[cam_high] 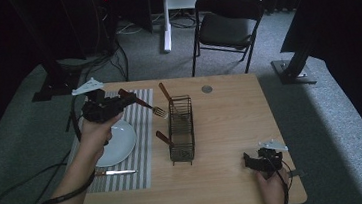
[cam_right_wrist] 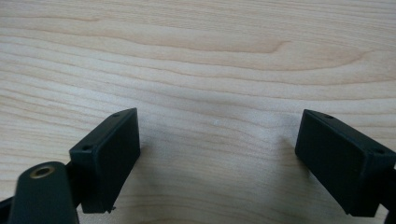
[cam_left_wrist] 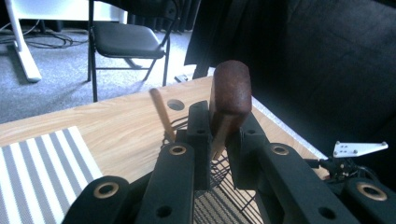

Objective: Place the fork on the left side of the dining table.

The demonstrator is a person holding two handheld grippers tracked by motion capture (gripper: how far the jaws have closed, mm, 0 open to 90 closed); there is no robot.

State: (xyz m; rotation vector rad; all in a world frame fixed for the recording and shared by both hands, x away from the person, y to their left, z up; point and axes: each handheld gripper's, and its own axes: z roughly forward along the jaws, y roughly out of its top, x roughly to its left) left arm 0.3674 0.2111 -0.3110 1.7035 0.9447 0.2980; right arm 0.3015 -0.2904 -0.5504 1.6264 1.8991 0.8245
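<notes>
Bare wooden table (cam_high: pixel 225 118) lies open right of the black wire rack (cam_high: pixel 180 128). The left gripper (cam_high: pixel 127 99), raised over the striped placemat (cam_high: pixel 142 136), clamps a brown-handled fork (cam_high: pixel 141 104); the right gripper (cam_high: pixel 248 160) rests near the front edge, jaws spread, empty.

I hold a fork (cam_high: pixel 145 104) by its dark reddish-brown wooden handle, left of centre in the high view, tines angled down just beside the black wire rack (cam_high: pixel 180 129). The rack stands upright mid-frame, with two more wooden-handled utensils leaning in it. In the left gripper view the rounded handle end (cam_left_wrist: pixel 229 93) rises at centre frame.
</notes>
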